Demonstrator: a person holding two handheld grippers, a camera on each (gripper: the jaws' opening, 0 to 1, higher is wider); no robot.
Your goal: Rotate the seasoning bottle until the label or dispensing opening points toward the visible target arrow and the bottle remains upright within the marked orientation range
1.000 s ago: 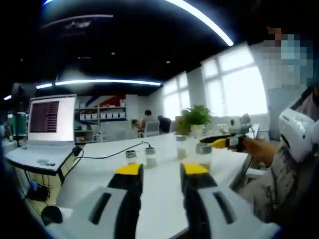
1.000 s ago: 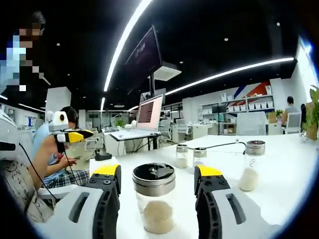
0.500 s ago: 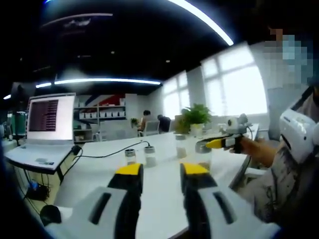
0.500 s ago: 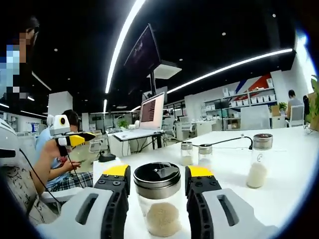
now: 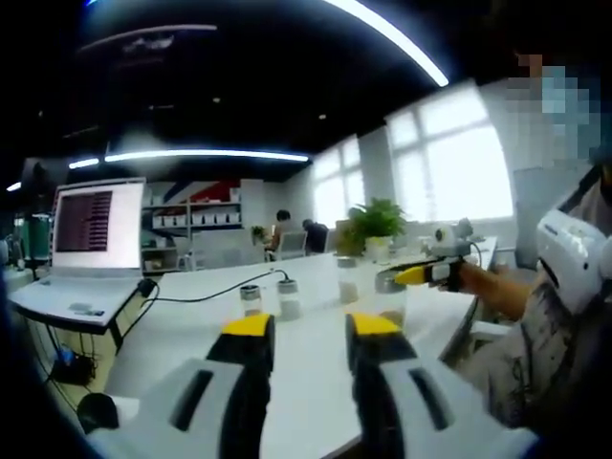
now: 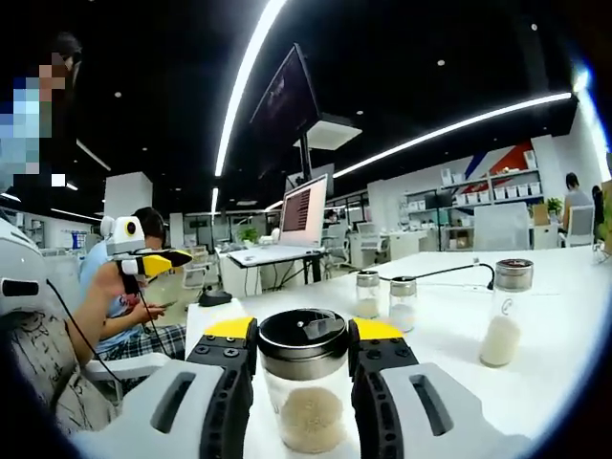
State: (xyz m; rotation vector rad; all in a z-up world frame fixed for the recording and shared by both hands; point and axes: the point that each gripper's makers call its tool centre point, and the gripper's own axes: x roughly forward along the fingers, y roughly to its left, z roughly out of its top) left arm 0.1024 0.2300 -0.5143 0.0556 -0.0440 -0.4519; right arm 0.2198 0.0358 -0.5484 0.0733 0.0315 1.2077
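Observation:
The seasoning bottle (image 6: 304, 413) is clear glass with pale grains at its bottom and a steel collar under a black flip lid. It stands upright on the white table (image 6: 449, 320). My right gripper (image 6: 304, 330) is shut on it, its yellow-tipped jaws pressed against both sides of the lid. In the left gripper view the same bottle (image 5: 390, 304) shows at the right, with the right gripper (image 5: 417, 275) on it. My left gripper (image 5: 311, 327) is open over the table (image 5: 191, 335) with nothing between its jaws. It also appears as the left gripper (image 6: 153, 261), raised at the far left.
Three more shakers (image 6: 367, 293) (image 6: 403, 300) (image 6: 505, 314) stand farther along the table. A black cable (image 5: 206, 298) runs toward an open laptop (image 5: 91, 239) on a side stand. A potted plant (image 5: 376, 225) sits at the far end. People sit in the background.
The right jaws have closed in from a wide gap to touch both sides of the bottle's lid. The left gripper has barely moved.

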